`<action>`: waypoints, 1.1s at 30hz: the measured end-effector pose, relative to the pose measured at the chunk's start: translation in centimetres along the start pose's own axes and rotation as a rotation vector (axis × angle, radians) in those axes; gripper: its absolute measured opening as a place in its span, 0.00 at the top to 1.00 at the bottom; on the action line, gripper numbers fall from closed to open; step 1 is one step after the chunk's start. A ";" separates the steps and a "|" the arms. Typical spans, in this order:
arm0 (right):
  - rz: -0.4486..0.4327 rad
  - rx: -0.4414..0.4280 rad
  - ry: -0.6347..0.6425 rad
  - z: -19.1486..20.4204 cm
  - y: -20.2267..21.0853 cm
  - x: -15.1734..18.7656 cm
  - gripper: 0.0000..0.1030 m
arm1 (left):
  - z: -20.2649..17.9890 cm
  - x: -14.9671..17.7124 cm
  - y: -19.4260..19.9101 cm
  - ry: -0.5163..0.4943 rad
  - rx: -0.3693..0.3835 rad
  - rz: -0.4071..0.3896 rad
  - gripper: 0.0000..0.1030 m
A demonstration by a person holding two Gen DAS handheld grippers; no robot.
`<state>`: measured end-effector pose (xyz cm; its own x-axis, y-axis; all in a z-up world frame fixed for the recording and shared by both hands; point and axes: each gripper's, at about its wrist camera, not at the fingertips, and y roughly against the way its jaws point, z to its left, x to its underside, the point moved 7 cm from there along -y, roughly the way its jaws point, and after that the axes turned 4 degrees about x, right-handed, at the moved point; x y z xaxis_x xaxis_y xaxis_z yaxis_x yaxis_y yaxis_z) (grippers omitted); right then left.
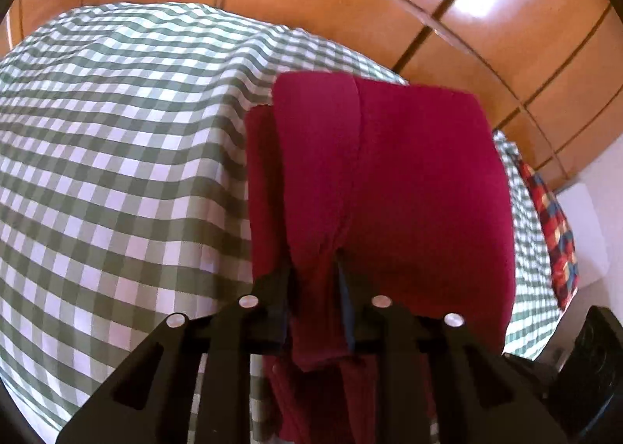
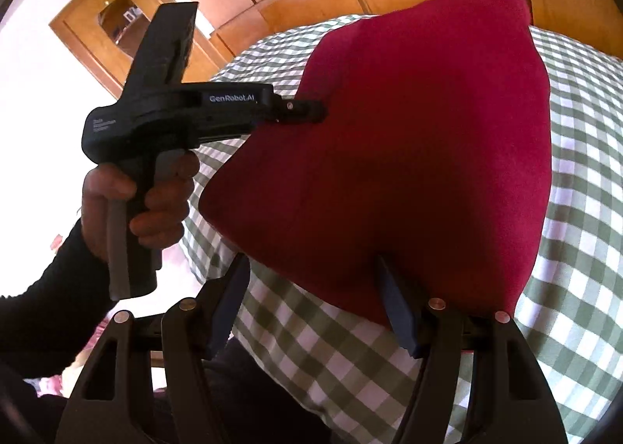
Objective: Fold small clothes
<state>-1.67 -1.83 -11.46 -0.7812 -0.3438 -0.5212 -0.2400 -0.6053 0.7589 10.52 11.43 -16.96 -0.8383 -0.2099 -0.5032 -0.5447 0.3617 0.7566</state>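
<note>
Red cloth [image 1: 389, 187] is mid-fold over the bed [image 1: 117, 156]: left gripper [image 1: 315, 288] pinches it, right gripper [image 2: 311, 288] wide open holding nothing, so next I regrab an edge.

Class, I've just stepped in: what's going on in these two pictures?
A person is folding a dark red garment over a bed with a green-and-white checked cover. The left gripper has its jaws shut on the cloth. The right gripper has its jaws apart, with the cloth draped over one of them. The garment looks lifted off the bed. A red, blue and yellow patterned cloth lies at the bed's edge.
</note>
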 end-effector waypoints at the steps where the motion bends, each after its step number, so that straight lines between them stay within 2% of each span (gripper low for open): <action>1: 0.004 -0.010 -0.002 -0.1 0.3 -0.1 0.36 | -0.1 -0.2 0.3 0.004 -0.024 -0.016 0.59; 2: 0.009 -0.017 -0.001 -0.1 0.6 -0.1 0.36 | 0.0 -0.6 1.0 0.014 -0.059 -0.045 0.56; 4: 0.003 -0.025 0.010 -0.4 1.8 -0.5 0.36 | -0.6 -1.2 2.5 0.007 -0.081 -0.111 0.57; 7: -0.040 -0.011 0.011 -1.6 4.0 -1.2 0.36 | -2.3 -1.7 4.9 -0.050 -0.094 -0.212 0.57; 9: -0.086 0.009 -0.024 -3.1 5.6 -2.2 0.36 | -3.7 -1.4 5.8 -0.104 -0.100 -0.248 0.60; 14: -0.158 0.075 -0.121 -6.7 7.1 -4.9 0.41 | -6.4 -0.4 4.3 -0.246 -0.150 -0.242 0.61; 18: -0.184 0.117 -0.163 -8.9 7.0 -7.6 0.45 | -7.1 0.4 2.7 -0.304 -0.200 -0.215 0.61; 27: -0.158 0.208 -0.161 -10.4 2.4 -13.4 0.45 | -6.8 1.3 1.2 -0.327 -0.228 -0.195 0.61; 30: -0.136 0.244 -0.156 -11.1 1.0 -13.7 0.45 | -6.6 1.3 1.0 -0.319 -0.220 -0.190 0.61; 33: -0.077 0.288 -0.177 -12.8 -1.4 -13.7 0.45 | -6.3 1.4 0.6 -0.315 -0.215 -0.187 0.61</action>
<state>16.72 -5.41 -10.38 -0.8363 -0.1601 -0.5244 -0.4352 -0.3880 0.8124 8.88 5.63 -14.51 -0.6947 0.0457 -0.7179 -0.7072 0.1389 0.6932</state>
